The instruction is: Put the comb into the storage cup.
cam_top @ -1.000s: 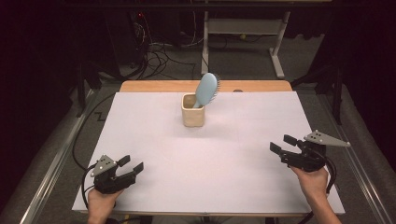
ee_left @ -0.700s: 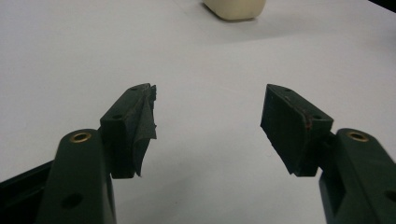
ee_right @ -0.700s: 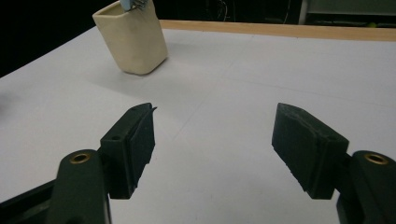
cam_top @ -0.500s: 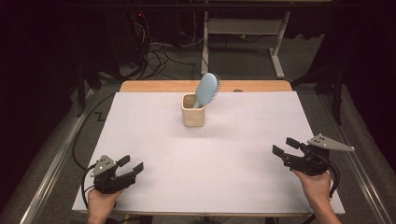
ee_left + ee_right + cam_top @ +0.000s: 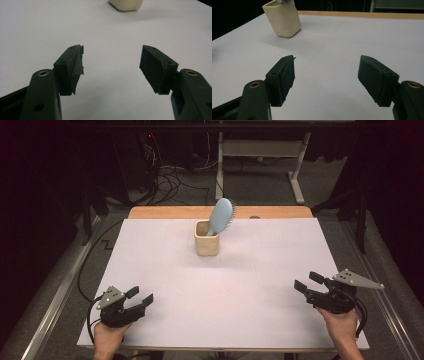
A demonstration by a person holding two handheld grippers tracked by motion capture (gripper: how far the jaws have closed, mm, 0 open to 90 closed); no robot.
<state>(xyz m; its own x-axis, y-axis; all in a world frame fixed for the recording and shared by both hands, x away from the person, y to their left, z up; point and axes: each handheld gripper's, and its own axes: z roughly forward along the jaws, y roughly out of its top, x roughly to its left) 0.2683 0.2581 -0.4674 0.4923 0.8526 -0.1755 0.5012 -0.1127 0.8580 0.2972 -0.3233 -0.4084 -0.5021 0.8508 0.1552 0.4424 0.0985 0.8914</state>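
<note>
A cream-coloured cup with softly squared sides stands upright on the white worktop, toward its far edge and about midway across. A light blue hairbrush stands in it, handle down inside the cup, its oval head rising above the rim and leaning to the right. The dark bristles show along the head's right edge.
</note>
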